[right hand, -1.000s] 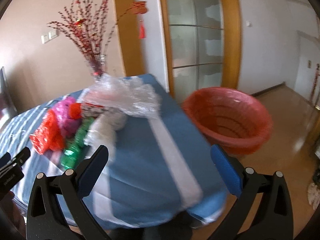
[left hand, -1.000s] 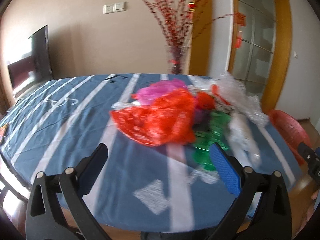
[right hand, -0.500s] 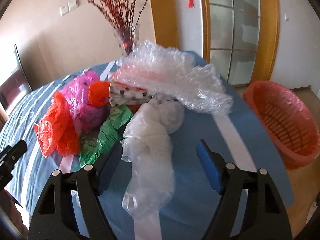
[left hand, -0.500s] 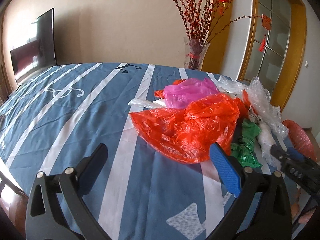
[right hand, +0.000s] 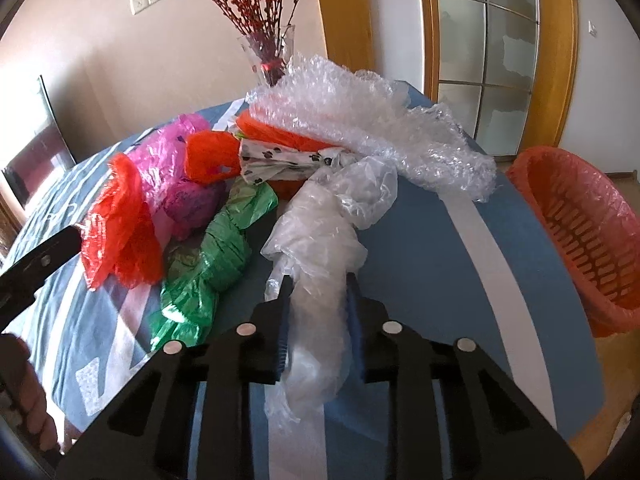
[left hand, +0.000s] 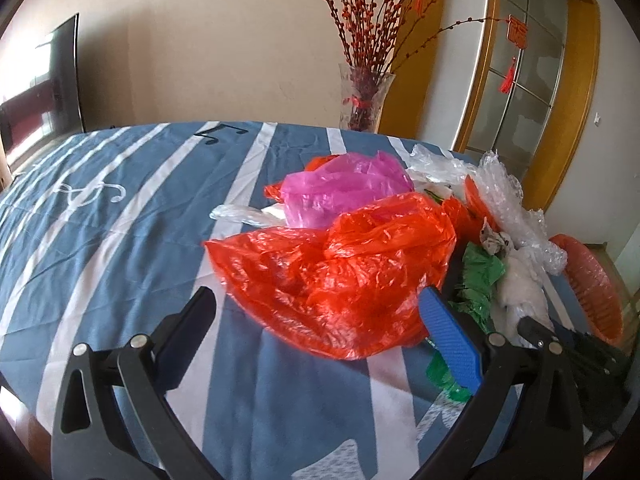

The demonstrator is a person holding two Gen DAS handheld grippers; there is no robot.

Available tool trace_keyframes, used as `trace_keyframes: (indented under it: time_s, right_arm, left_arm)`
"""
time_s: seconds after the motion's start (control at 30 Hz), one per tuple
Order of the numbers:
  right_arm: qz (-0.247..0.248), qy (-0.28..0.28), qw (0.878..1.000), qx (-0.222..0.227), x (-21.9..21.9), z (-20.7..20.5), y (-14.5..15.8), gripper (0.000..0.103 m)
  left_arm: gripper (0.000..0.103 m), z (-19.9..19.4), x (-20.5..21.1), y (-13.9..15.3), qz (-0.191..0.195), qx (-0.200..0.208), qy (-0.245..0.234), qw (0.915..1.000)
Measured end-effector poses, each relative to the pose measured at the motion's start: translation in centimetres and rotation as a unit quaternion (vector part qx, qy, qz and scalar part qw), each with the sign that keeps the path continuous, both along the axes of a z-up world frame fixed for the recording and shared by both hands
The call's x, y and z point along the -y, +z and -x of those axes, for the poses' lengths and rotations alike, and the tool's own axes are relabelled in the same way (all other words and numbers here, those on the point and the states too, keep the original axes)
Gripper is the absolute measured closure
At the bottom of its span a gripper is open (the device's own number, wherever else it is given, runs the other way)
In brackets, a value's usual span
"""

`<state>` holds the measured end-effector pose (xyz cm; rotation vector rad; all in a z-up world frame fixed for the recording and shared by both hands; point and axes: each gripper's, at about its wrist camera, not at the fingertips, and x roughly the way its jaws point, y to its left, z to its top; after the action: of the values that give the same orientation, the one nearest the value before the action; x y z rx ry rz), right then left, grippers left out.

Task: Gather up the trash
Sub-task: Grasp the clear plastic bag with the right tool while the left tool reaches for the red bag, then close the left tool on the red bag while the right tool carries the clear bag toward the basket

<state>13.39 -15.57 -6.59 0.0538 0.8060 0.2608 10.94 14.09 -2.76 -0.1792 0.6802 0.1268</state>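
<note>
A heap of plastic trash lies on the blue striped tablecloth [left hand: 120,240]. In the left wrist view a red bag [left hand: 340,268] lies in front, with a pink bag [left hand: 344,192] behind it. My left gripper [left hand: 316,320] is open, just short of the red bag. In the right wrist view my right gripper [right hand: 318,316] is shut on a clear plastic bag [right hand: 320,248], which lies on the cloth. A green bag [right hand: 216,256], the red bag [right hand: 120,232], the pink bag [right hand: 172,168] and bubble wrap [right hand: 360,120] lie beside it.
An orange basket [right hand: 580,232] stands past the table's right edge; it also shows in the left wrist view [left hand: 592,280]. A glass vase with red branches [left hand: 364,96] stands at the table's far edge. A dark TV [left hand: 60,80] is at the left wall.
My right gripper moved in over the clear bag and closed on it. My left gripper moved closer to the red bag and stayed open.
</note>
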Motion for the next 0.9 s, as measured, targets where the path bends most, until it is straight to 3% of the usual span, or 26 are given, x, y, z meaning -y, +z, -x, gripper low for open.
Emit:
trace_keyframes:
  time_s: [0.37,0.43,0.53,0.63,0.8,0.9]
  right_arm:
    - [-0.009,0.007,1.0,0.013,0.9,2.2,1.7,0.08]
    - [-0.007,0.008,1.0,0.016,0.9,2.2,1.9,0.08]
    - [-0.004,0.008,1.0,0.02,1.1,2.5,2.0,0.08]
    - [-0.003,0.006,1.0,0.023,1.2,2.5,2.1,0.08]
    - [0.001,0.004,0.999,0.036,1.6,3.0,2.8,0.08]
    - [0.004,0.004,0.999,0.047,1.8,3.3,3.4,0.08]
  left_arm:
    - [0.005,-2.4,0.4,-1.2,0.004,-0.02,-0.024,0.9995]
    - [0.026,-2.9,0.2,-1.9,0.024,-0.034,-0.034,0.9986]
    - [0.047,-3.4,-0.1,-2.8,0.056,-0.048,-0.047,0.9962]
    - [0.067,-3.2,0.1,-2.8,0.059,-0.041,-0.055,0.9959]
    - [0.092,-2.2,0.1,-1.8,0.054,-0.019,-0.062,0.9965]
    - [0.095,-1.7,0.0,-1.2,0.055,-0.011,-0.064,0.9964]
